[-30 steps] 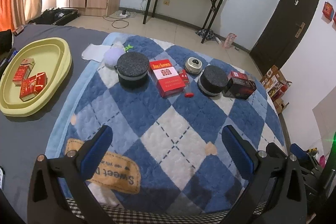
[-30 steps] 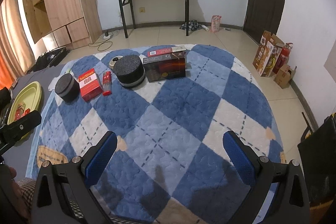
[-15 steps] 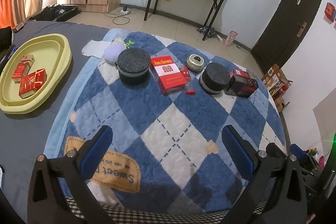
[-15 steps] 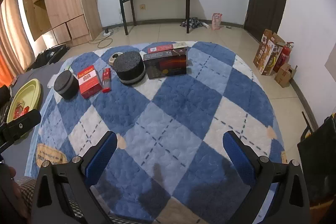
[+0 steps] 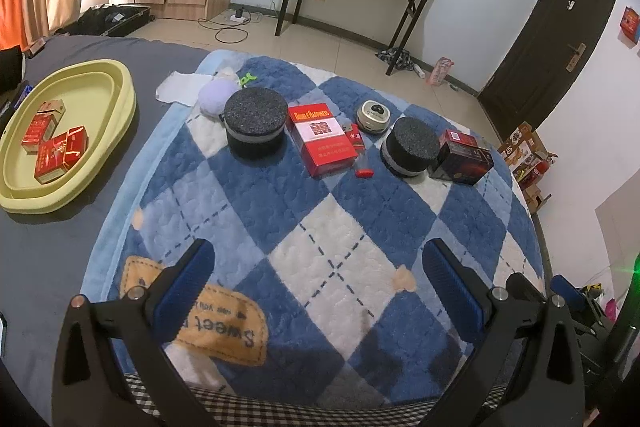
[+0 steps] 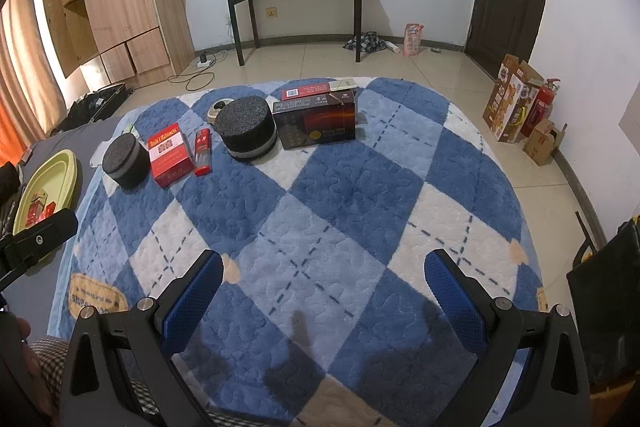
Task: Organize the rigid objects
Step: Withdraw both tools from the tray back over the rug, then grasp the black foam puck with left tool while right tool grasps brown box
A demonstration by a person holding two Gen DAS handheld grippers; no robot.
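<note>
Both grippers hang above the near part of a blue and white checked blanket (image 5: 320, 227), and both hold nothing. The left gripper (image 5: 318, 285) has its two blue-padded jaws spread wide apart, with only blanket between them. The right gripper (image 6: 324, 291) is the same: jaws wide apart and empty.

The things to organize lie in one row across the far part of the blanket. There are two black foam cylinders, each with a grey band: the left cylinder (image 5: 255, 123) and the right cylinder (image 5: 410, 146). Between them lies one flat red box (image 5: 322, 140) with white letters, and just beside its right edge one small red lighter (image 5: 359, 151). Behind the lighter stands one small round tin (image 5: 373, 115) with a pale lid. One dark box (image 6: 318, 121) stands at the right end of the row, touching or almost touching the right cylinder. One lilac ball (image 5: 218, 97) lies at the far-left edge, just behind the left cylinder.

Left of the blanket, on the grey sheet, sits one yellow tray (image 5: 116, 131). In it lie small red packs (image 5: 54, 151); four can be counted, but they overlap, so the number is not sure.
</note>
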